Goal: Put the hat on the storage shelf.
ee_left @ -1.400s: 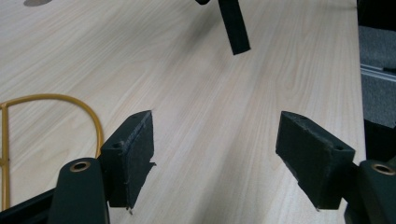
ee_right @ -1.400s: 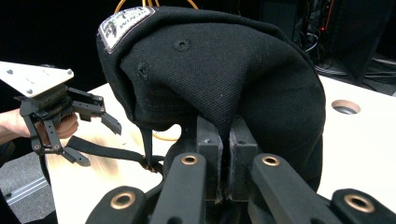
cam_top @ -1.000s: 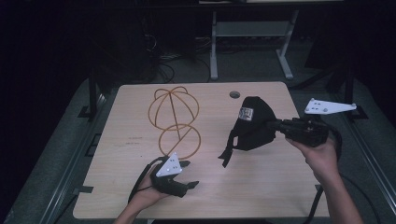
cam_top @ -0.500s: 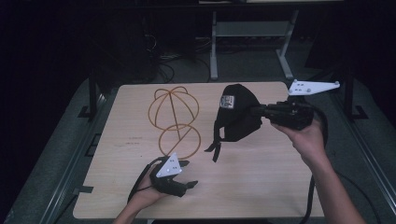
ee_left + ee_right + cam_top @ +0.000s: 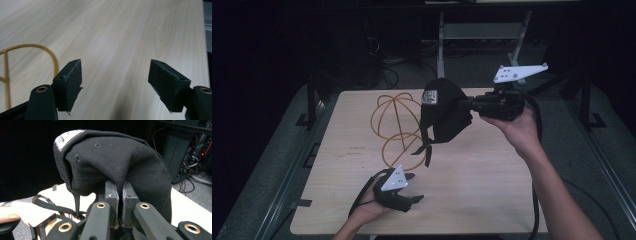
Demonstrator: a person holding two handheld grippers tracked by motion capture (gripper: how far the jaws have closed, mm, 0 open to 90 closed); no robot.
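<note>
Aloft, black cap crumpled, white label, pinched by right gripper.

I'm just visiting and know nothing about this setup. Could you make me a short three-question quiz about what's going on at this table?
1. True or false: the right gripper is shut on the black cap and holds it up off the table.
2. Multiple choice: how do the left gripper jaws stand? A) wide apart with nothing between them B) closed on the wire stand C) closed on the cap's strap
3. Fill in: the gold wire stand sits on the table to the ____ of the lifted cap in the high view.

Key: 1 true; 2 A; 3 left.
</note>
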